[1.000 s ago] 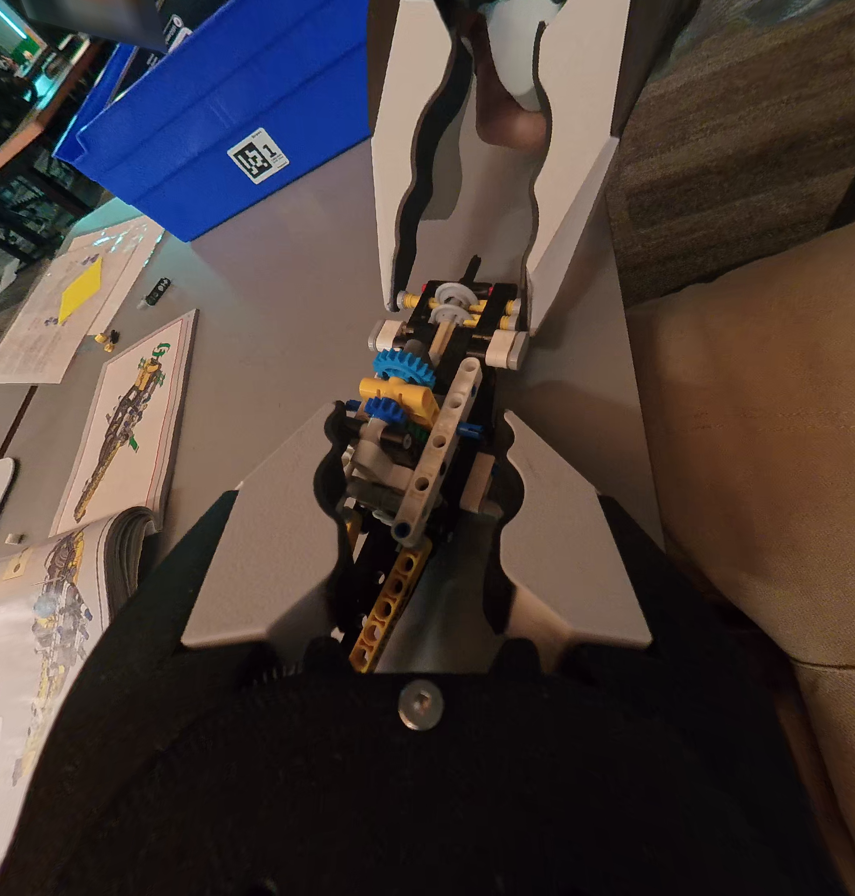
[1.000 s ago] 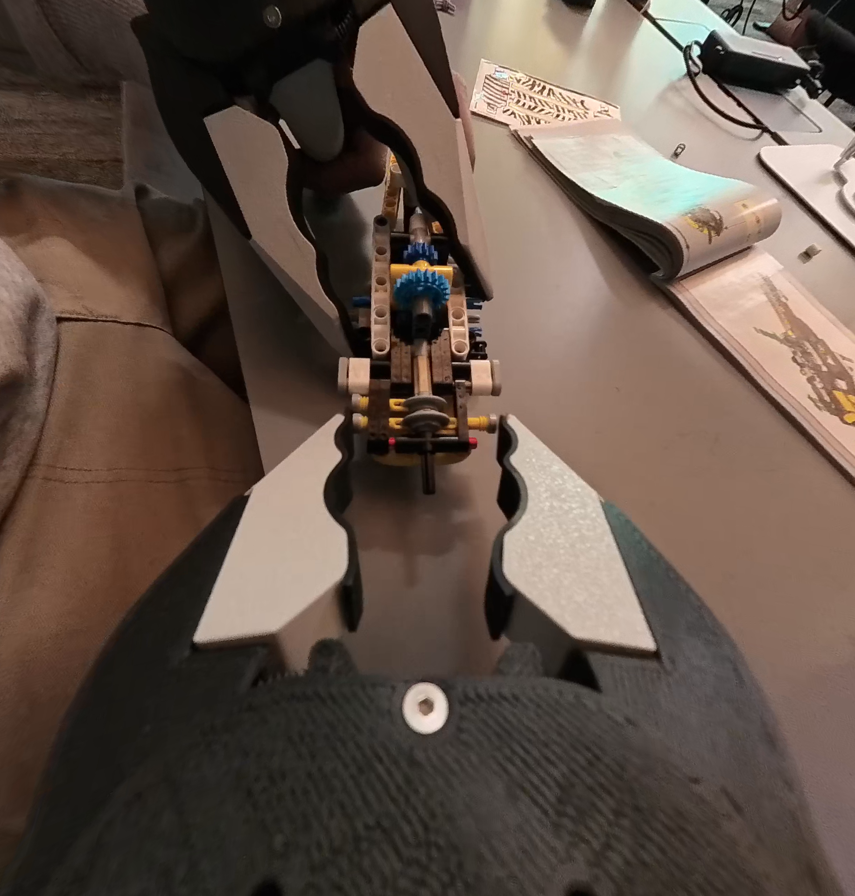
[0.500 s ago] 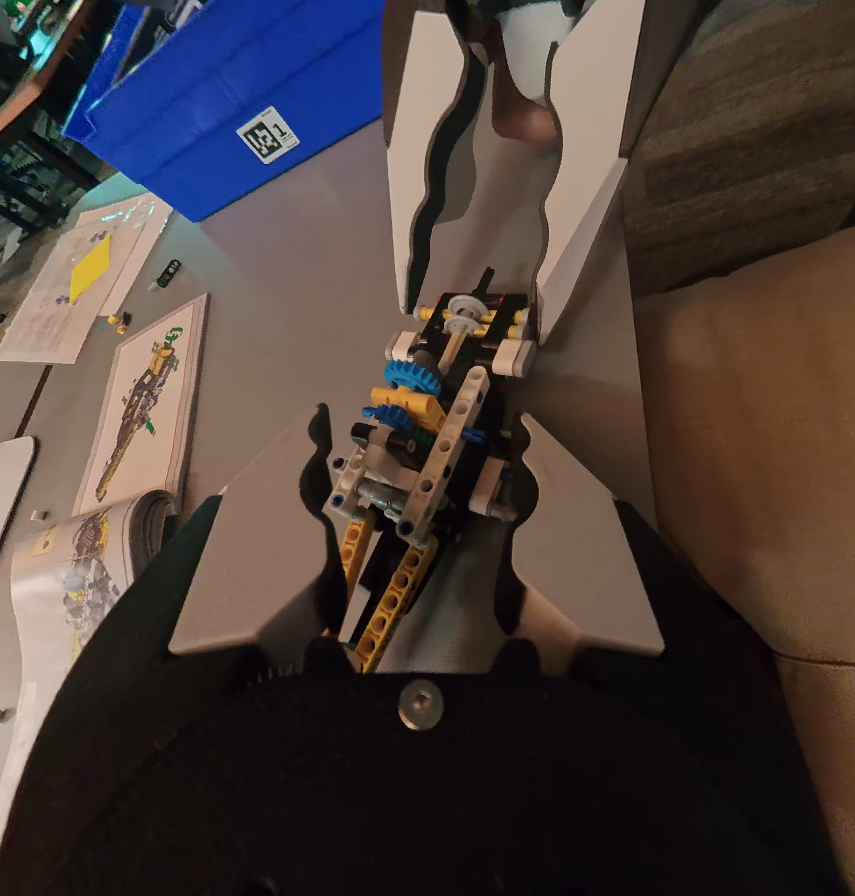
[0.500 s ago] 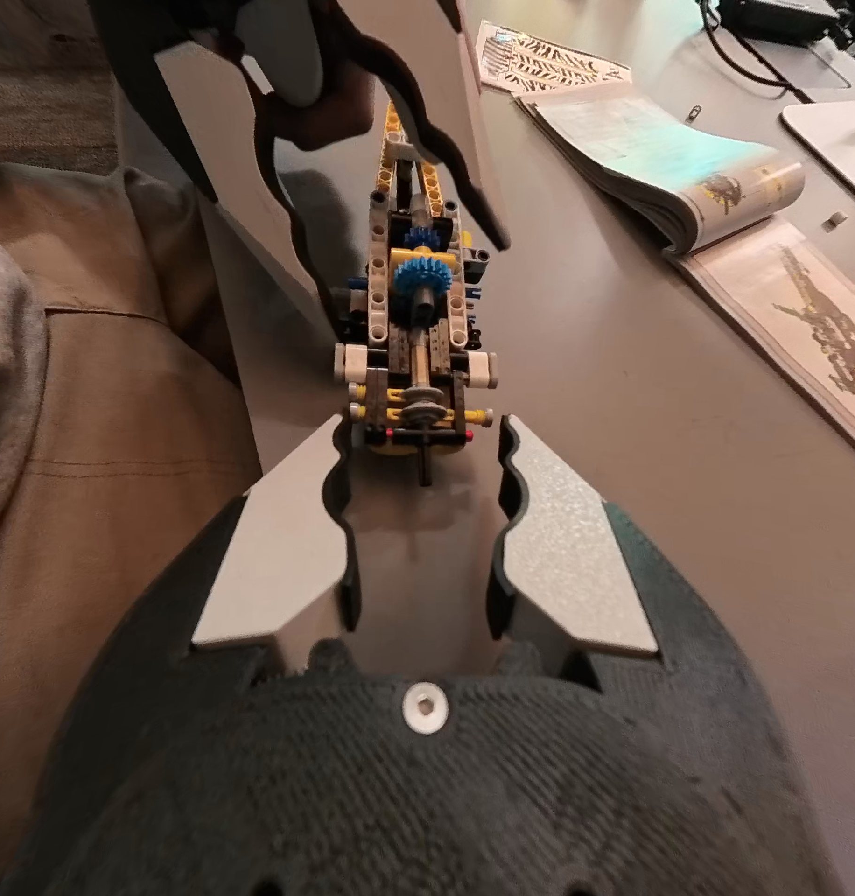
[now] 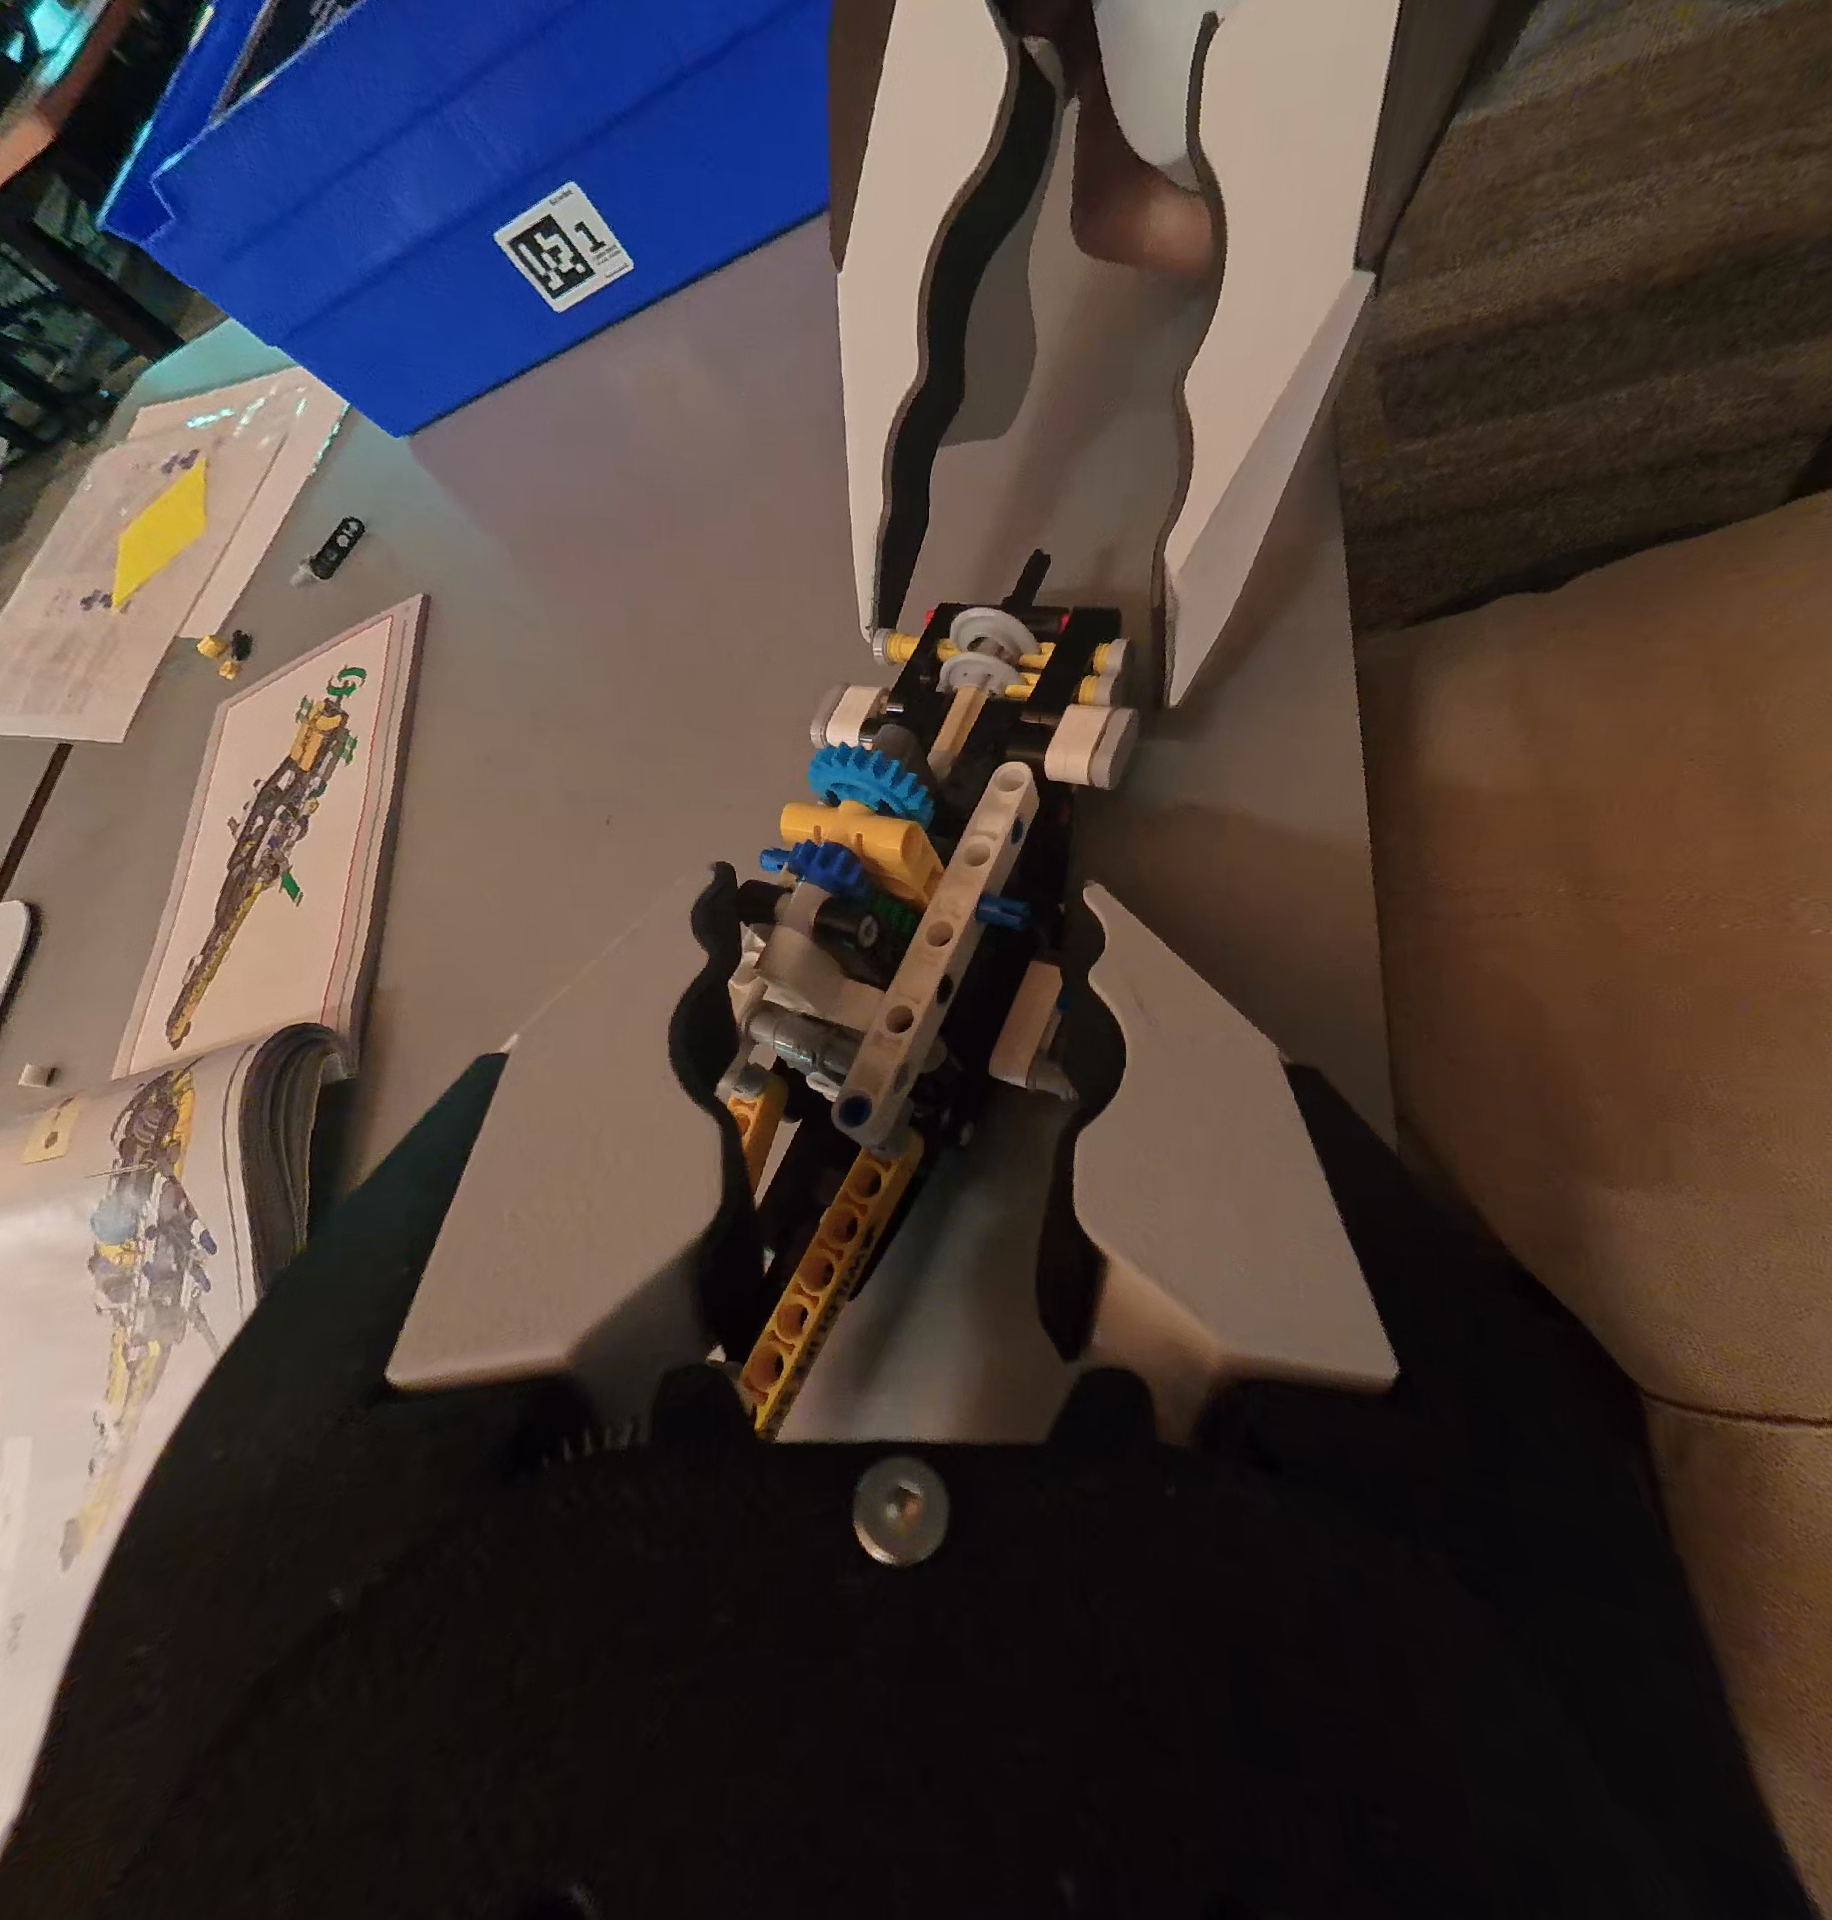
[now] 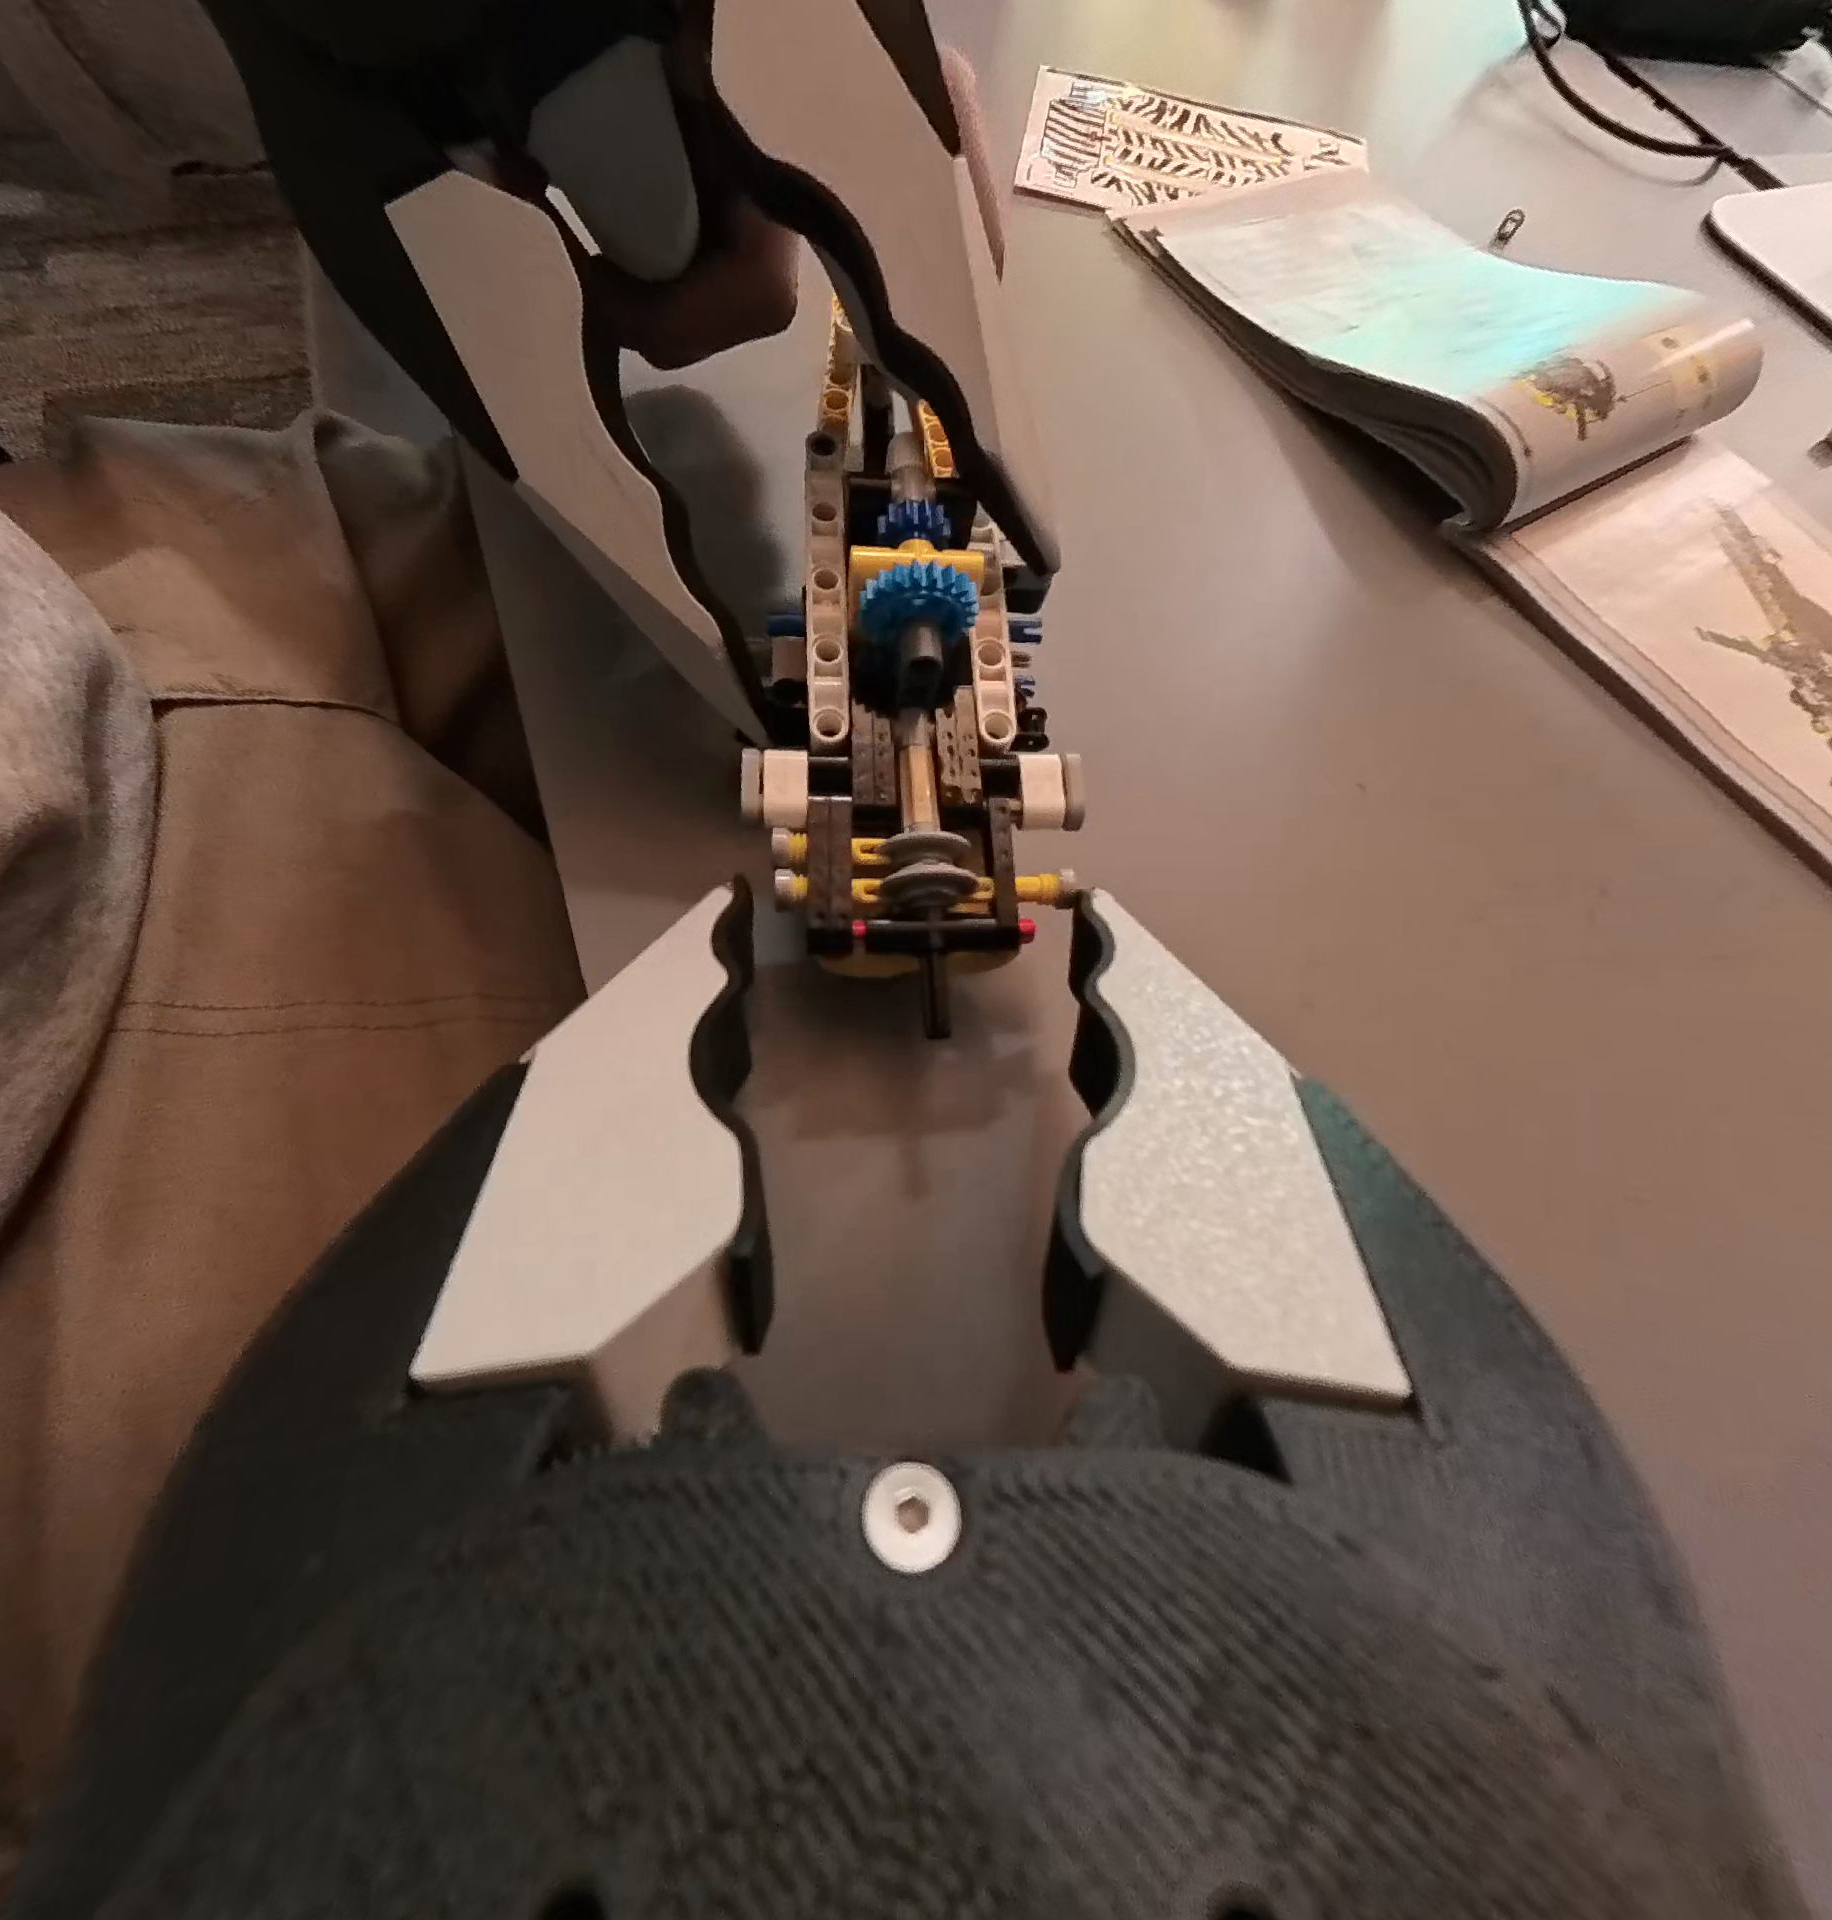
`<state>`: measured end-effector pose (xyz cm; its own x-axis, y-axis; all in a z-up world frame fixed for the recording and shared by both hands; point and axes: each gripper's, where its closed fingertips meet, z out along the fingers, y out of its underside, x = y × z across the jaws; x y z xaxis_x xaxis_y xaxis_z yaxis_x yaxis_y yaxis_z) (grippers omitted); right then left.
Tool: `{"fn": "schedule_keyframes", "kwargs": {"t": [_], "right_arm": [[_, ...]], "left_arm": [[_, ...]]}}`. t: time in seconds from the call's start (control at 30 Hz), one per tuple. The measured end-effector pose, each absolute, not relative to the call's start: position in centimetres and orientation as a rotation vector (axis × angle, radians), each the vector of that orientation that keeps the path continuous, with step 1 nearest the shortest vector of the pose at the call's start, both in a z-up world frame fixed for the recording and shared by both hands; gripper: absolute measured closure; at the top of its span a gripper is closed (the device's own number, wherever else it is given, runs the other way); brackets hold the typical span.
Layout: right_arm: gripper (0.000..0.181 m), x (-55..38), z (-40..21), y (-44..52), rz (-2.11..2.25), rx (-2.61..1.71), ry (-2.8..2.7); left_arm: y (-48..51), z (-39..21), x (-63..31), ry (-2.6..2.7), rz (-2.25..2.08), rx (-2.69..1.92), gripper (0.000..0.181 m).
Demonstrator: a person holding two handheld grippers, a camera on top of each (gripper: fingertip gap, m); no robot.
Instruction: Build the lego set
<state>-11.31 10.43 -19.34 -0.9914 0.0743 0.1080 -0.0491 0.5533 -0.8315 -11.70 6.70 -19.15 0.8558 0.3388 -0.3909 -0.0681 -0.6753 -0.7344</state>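
Observation:
A long lego assembly (image 5: 922, 883) of black, white and yellow beams with blue gears lies on the grey table (image 5: 600, 623) beside its edge. My left gripper (image 5: 907, 888) straddles the middle of it, and both fingers press on its sides. It shows from the other end in the right wrist view (image 6: 917, 727), where the left gripper (image 6: 896, 644) reaches in from above. My right gripper (image 6: 912, 899) is open, its tips on either side of the axle end without gripping. It also shows in the left wrist view (image 5: 1021, 660).
A blue bin (image 5: 455, 177) stands at the back. An open instruction booklet (image 5: 112, 1247) and a second booklet (image 5: 268, 831) lie to one side with a paper sheet (image 5: 133, 561) and small loose pieces (image 5: 335, 540). A tan cushion (image 5: 1618, 935) borders the table edge. The grippers' ends are close to 5 cm from one another.
My left gripper's fingers spread a little half a second ago and have come back in against the assembly. My right gripper stays open at the axle end.

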Motion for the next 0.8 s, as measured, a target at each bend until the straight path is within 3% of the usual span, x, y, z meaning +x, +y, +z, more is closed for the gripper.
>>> {"fn": "schedule_keyframes", "kwargs": {"t": [0.47,0.8], "right_arm": [[0.127,-11.31,-19.26,10.41,1.442,-0.025,-2.657],[0.121,-11.66,-18.67,10.59,1.533,-0.098,-2.690]], "left_arm": [[6.68,-19.29,-11.79,-0.239,0.604,-2.212,0.122],[6.52,-19.33,-11.80,-0.226,0.595,-2.209,0.122]]}}
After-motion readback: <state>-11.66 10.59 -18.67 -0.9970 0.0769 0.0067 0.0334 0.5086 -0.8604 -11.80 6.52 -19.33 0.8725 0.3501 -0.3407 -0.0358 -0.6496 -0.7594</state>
